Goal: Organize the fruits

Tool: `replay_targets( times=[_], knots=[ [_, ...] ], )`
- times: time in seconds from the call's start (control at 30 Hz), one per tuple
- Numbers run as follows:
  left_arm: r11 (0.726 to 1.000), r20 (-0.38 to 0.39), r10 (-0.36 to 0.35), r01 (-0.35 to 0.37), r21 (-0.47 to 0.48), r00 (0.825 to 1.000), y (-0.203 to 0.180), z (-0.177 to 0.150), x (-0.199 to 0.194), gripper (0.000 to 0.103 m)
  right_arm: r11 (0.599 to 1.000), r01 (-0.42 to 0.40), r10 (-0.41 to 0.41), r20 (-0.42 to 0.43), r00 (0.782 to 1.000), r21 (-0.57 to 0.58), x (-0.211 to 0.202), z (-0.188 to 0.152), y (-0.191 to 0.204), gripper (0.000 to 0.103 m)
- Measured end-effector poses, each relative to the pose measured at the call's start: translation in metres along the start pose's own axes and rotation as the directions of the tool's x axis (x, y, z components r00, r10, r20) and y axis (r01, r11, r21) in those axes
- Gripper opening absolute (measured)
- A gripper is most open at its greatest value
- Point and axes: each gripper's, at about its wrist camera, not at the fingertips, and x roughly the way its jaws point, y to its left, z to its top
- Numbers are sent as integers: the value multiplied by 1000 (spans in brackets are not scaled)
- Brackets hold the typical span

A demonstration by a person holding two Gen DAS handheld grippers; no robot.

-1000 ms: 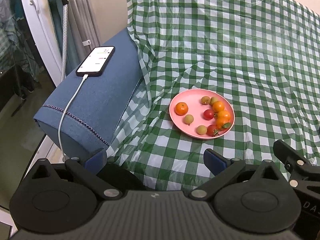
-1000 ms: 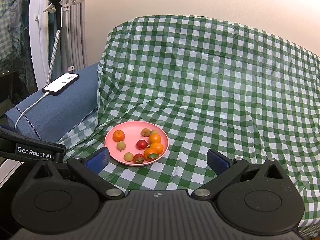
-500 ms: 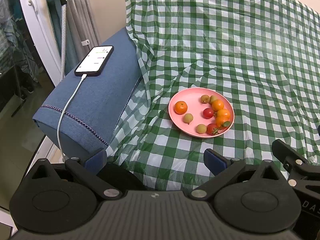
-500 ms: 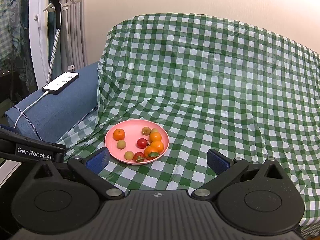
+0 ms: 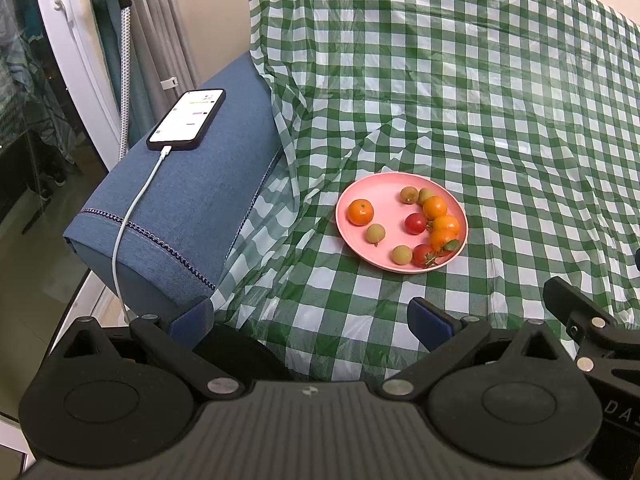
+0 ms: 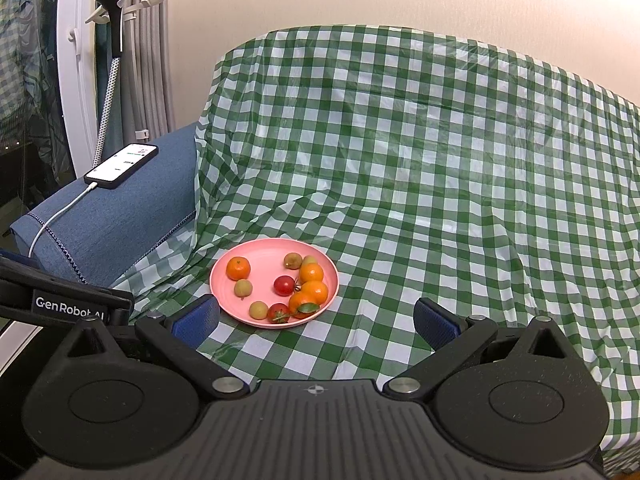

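**Both grippers poised short of the fruit plate**

While neither tool holds anything, the left gripper (image 5: 310,318) and the right gripper (image 6: 316,318) each show their blue-padded fingers spread wide apart, with only checked cloth between them. The pink plate (image 6: 256,250) rests on the green-and-white tablecloth (image 6: 420,160), ahead of both tools and apart from them. On it lie small fruits in three kinds: orange mandarins (one alone (image 6: 238,268) at the plate's left, three clustered at its right edge), red cherry tomatoes (image 6: 284,285) and pale green-yellow fruits (image 6: 243,288), all mixed.

From the right gripper the plate sits ahead and slightly left of centre, its near rim almost level with the left finger's pad. From the left gripper it lies ahead and to the right (image 5: 348,200), noticeably farther off. The right gripper therefore appears the nearer. The fruits are roughly round, so no long axis constrains the approach. No second container for sorting is visible. A phone (image 5: 187,119) with its cable lies on the blue armrest (image 5: 192,208), well apart from the plate.
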Motion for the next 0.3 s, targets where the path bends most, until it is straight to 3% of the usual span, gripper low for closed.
replay_targets(
  times=[0.3],
  knots=[
    [1000, 12, -2, 2, -9, 1000, 4, 0, 0, 103, 1000, -3, 3, 0, 1000, 0, 0, 0, -2, 102]
  ],
)
